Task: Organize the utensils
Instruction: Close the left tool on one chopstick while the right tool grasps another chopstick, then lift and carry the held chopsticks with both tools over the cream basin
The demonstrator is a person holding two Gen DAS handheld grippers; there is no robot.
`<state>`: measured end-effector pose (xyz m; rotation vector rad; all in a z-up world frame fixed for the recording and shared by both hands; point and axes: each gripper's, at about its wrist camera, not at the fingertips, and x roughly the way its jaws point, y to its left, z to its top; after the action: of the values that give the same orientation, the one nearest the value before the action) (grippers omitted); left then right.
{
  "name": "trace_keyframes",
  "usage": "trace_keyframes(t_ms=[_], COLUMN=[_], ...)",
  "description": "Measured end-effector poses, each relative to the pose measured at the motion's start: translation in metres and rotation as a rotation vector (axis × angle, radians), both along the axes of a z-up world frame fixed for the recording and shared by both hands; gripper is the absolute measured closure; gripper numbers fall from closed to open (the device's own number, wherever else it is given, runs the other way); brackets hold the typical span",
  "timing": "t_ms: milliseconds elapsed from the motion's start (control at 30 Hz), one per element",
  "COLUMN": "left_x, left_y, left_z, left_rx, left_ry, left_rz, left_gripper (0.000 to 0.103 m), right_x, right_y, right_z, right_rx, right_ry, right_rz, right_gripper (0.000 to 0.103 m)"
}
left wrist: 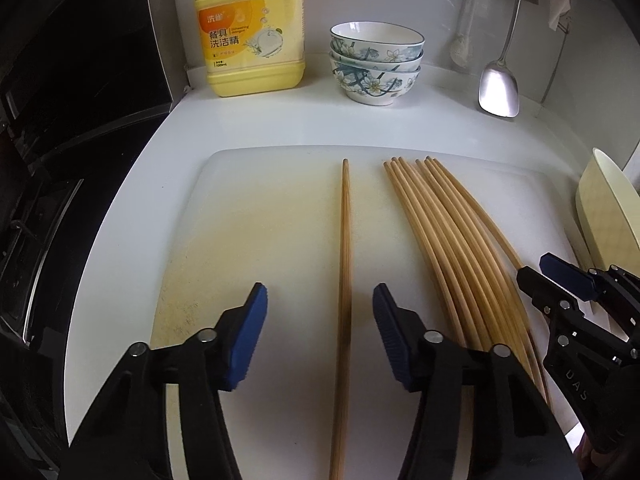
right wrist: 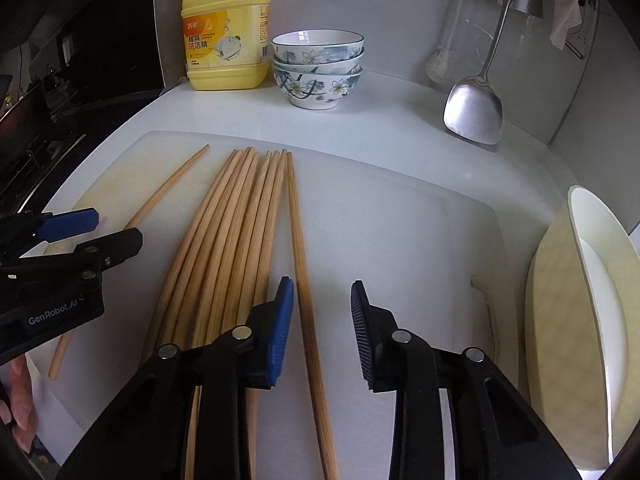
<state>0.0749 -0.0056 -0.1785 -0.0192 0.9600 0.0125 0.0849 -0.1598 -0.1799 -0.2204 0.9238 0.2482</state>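
Several wooden chopsticks (left wrist: pixel 452 248) lie side by side on a white cutting board (left wrist: pixel 256 220); they also show in the right wrist view (right wrist: pixel 236 232). One single chopstick (left wrist: pixel 345 280) lies apart to their left, between the open jaws of my left gripper (left wrist: pixel 320 332), untouched. In the right wrist view that single chopstick (right wrist: pixel 168 188) is at the far left. My right gripper (right wrist: pixel 322 328) is open, with the rightmost chopstick of the group (right wrist: pixel 304 280) between its jaws, not clamped. The right gripper shows at the left view's right edge (left wrist: pixel 560 276).
A yellow detergent jug (left wrist: pixel 250 28), three stacked floral bowls (left wrist: pixel 376 64) and a hanging metal spatula (left wrist: pixel 500 88) stand at the back. Plates (right wrist: pixel 580 320) lean upright at the right. A dark stove (left wrist: pixel 60 140) is to the left.
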Motion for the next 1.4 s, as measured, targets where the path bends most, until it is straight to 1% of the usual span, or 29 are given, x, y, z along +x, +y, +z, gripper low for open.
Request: trace_keyframes(t_ms=[33, 67, 100, 167, 233, 367, 533, 700, 867, 1000, 1167, 1300, 1400], left_x=[0.0, 0.001, 0.001, 0.001, -0.001, -0.002, -0.006, -0.01, -0.015, -0.018, -0.021, -0.021, -0.019], left_y=[-0.002, -0.003, -0.005, -0.007, -0.005, 0.0, 0.008, 0.008, 0.005, 0.005, -0.009, -0.037, -0.066], left_z=[0.001, 0.001, 0.002, 0.002, 0.001, 0.001, 0.003, 0.009, 0.022, 0.041, 0.076, 0.105, 0.124], left_rx=[0.001, 0.002, 0.0, -0.002, -0.007, -0.048, -0.116, -0.135, -0.117, -0.108, -0.11, -0.118, -0.129], left_ry=[-0.001, -0.001, 0.0, -0.001, -0.013, -0.014, -0.004, -0.003, -0.002, 0.0, -0.02, -0.047, -0.072], left_rz=[-0.009, -0.017, -0.027, -0.044, -0.052, -0.068, -0.086, -0.12, -0.163, -0.209, -0.293, -0.386, -0.456], left_gripper=[0.066, 0.078, 0.089, 0.095, 0.096, 0.096, 0.096, 0.096, 0.096, 0.096, 0.096, 0.096, 0.096], right_x=[0.0, 0.0, -0.001, -0.002, -0.004, -0.005, -0.009, -0.014, -0.022, -0.028, -0.04, -0.054, -0.065], right_y=[0.002, 0.004, 0.006, 0.009, 0.009, 0.005, -0.003, -0.006, -0.003, -0.002, -0.014, -0.044, -0.074], right_z=[0.0, -0.001, -0.001, -0.001, -0.001, -0.001, 0.0, 0.008, 0.023, 0.041, 0.076, 0.102, 0.119], right_rx=[0.001, -0.002, -0.006, -0.015, -0.008, 0.022, 0.083, 0.111, 0.121, 0.135, 0.159, 0.176, 0.17], right_ry=[0.003, 0.003, 0.001, -0.004, -0.006, -0.009, 0.004, -0.01, -0.03, -0.033, -0.055, -0.083, -0.102], right_rz=[0.006, 0.012, 0.016, 0.018, 0.014, -0.003, -0.051, -0.097, -0.135, -0.171, -0.246, -0.346, -0.424], right_gripper=[0.085, 0.09, 0.092, 0.096, 0.097, 0.097, 0.097, 0.097, 0.097, 0.097, 0.097, 0.097, 0.097])
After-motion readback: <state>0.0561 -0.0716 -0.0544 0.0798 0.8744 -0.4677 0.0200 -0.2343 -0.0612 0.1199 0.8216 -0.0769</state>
